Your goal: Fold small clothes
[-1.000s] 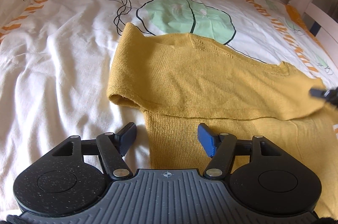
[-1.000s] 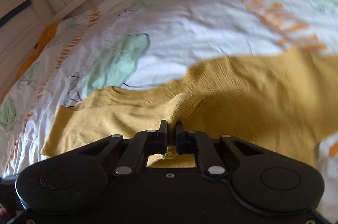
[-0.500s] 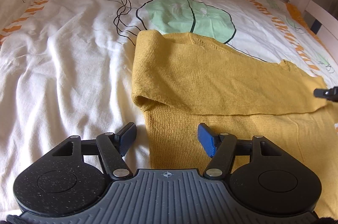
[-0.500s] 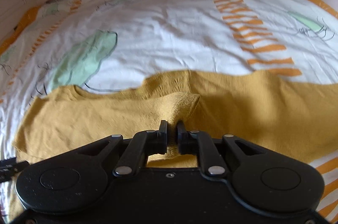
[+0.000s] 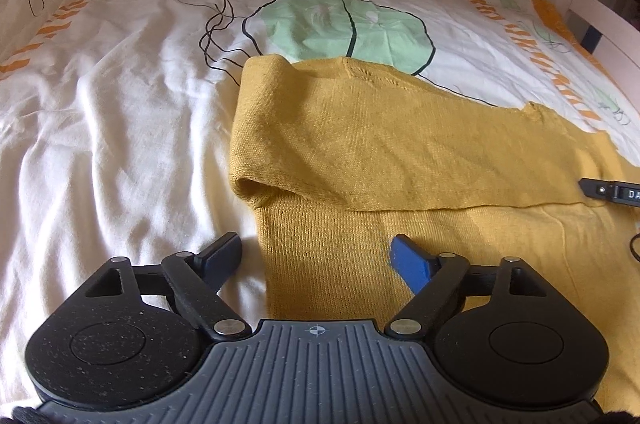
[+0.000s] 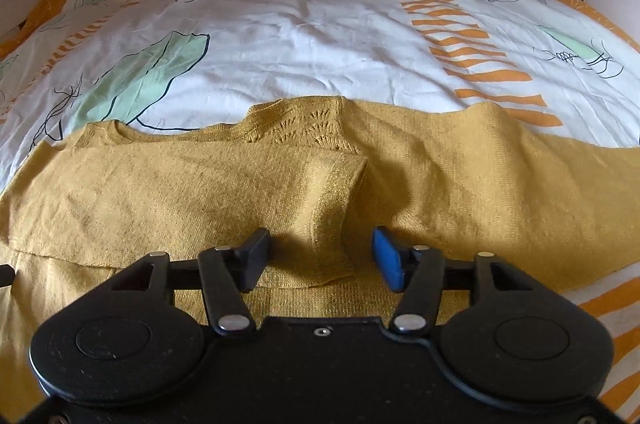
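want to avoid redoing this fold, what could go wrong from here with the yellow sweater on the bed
1. The folded sleeve lies loose on the yellow sweater; the open right gripper sits right at its cuff and could snag it when pulling away.
2. The fold's left end bulges rather than lying flat, so it may spring open.
3. The bedsheet is soft and wrinkled, so later folds may skew.

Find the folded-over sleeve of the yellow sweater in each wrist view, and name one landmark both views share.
Left wrist: folded sleeve crosses centre, cuff ending right.
Right wrist: folded sleeve lies left of centre, cuff ahead of the gripper.
Shared landmark: green leaf print beyond the sweater.
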### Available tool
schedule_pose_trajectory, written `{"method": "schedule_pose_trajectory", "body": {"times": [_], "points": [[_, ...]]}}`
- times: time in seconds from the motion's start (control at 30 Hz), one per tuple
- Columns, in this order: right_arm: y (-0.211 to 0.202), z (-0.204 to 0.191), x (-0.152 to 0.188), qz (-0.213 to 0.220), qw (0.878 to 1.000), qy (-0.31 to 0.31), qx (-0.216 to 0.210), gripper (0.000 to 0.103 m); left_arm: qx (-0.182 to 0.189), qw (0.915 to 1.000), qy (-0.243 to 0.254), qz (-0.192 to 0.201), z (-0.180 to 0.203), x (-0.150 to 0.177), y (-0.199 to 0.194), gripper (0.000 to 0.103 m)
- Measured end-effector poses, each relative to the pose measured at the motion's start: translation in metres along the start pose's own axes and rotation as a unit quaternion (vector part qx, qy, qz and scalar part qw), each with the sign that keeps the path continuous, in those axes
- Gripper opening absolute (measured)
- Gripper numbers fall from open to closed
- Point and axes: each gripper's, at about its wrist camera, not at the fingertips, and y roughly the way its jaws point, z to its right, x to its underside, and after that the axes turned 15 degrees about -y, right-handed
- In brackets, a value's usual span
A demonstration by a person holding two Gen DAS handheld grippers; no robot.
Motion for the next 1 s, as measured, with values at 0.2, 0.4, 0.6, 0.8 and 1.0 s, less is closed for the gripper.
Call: {"method": "schedule_pose_trajectory", "body": {"times": [0.2,0.4,0.6,0.8,1.0], "points": [[-0.003,0.004,0.006,0.009,1.000,-0.003,-0.014,0.080,0.006,0.9999,0.009,0.010,0.004,0.006,0.002,0.096],[-0.013,0.012,0.012,0.007,1.000,-0.004,-0.030,0.094,-0.008,0.9992,0.038,0.005,0.013,0.009,0.006,0.102],[-0.015,0.026,0.005,0.017,1.000,0.016,0.014,0.094,-0.009,0.9993,0.034,0.011,0.012,0.011,0.005,0.103],[-0.010,0.033,0.000,-0.012,0.990,-0.062,0.125,0.094,-0.007,0.9993,0.035,0.013,0.011,0.011,0.005,0.103],[-0.034,0.094,0.009,0.010,0.996,0.005,0.087,0.094,-0.009,0.9992,0.037,0.013,0.012,0.011,0.005,0.103]]}}
